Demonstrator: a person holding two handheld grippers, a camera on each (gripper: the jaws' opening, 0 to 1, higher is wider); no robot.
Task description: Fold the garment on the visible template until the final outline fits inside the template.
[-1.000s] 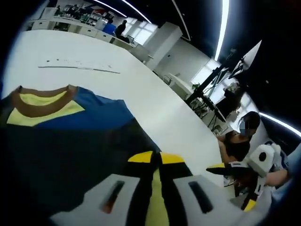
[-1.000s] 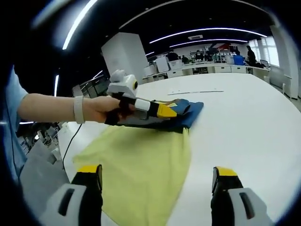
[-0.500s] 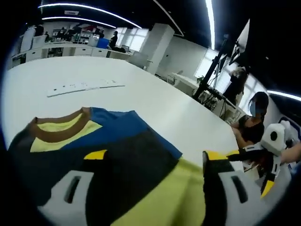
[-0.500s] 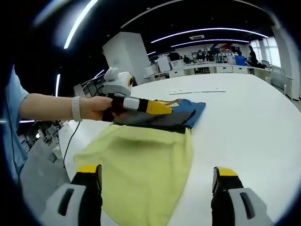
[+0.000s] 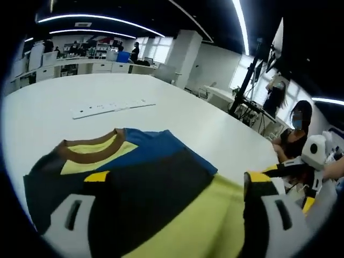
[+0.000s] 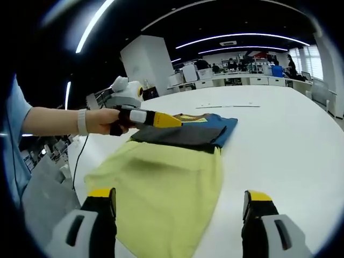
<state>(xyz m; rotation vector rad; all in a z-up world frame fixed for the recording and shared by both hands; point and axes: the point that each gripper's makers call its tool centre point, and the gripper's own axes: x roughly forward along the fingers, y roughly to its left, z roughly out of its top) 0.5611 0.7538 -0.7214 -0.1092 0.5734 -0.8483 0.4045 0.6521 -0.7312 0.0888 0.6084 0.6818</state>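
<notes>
Looking along my left gripper (image 5: 172, 215), I see its jaws spread wide and empty, low over one garment (image 5: 140, 177) that lies flat on one white table (image 5: 48, 115). In the right gripper view the garment (image 6: 177, 161) sits nearer the table's (image 6: 290, 140) left edge than its right. It is one folded shirt: dark and blue cloth with a brown collar (image 5: 88, 148) at the far end, yellow cloth at the near end. I judge it soft, light and limp, so it will sag and crease wherever I lift it. I would pinch it at a hem edge or corner and drag low, since the smooth top may let it slide. My right gripper (image 6: 180, 217) also has wide, empty jaws, hanging over the yellow end. One pale strip (image 5: 110, 106) lies farther back on the table; I cannot tell whether it marks the template. I count two grippers, one garment and one strip.
</notes>
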